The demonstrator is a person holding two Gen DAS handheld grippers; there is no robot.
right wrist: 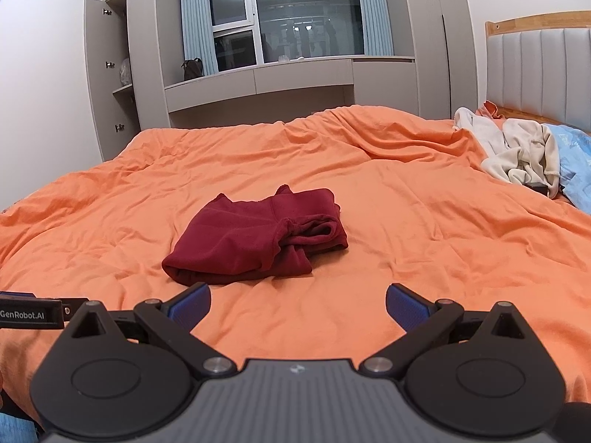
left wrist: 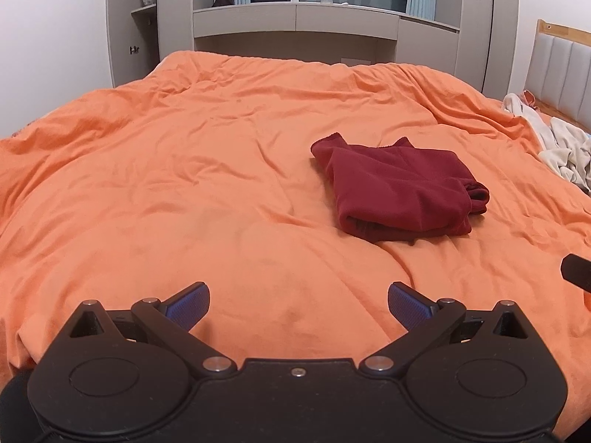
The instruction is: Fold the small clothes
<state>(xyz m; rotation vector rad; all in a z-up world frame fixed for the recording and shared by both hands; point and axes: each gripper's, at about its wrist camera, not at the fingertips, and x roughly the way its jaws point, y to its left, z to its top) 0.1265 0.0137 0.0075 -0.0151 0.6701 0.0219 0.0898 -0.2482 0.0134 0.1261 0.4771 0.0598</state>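
Note:
A dark red garment [left wrist: 399, 188] lies folded into a compact bundle on the orange bed cover [left wrist: 184, 184]. In the right wrist view the dark red garment [right wrist: 255, 238] lies just beyond the fingertips, left of centre. My left gripper [left wrist: 298, 306] is open and empty, hovering over the cover near the bed's front, with the garment ahead and to the right. My right gripper [right wrist: 298, 306] is open and empty, a short way in front of the garment. The left gripper's body [right wrist: 33, 312] shows at the left edge of the right wrist view.
A pile of cream clothes [right wrist: 517, 151] and a light blue cloth [right wrist: 576, 170] lie near the padded headboard [right wrist: 535, 70] at the right. Grey cabinets with a window ledge [right wrist: 258, 81] stand behind the bed. An open wardrobe door [right wrist: 101, 74] is at the left.

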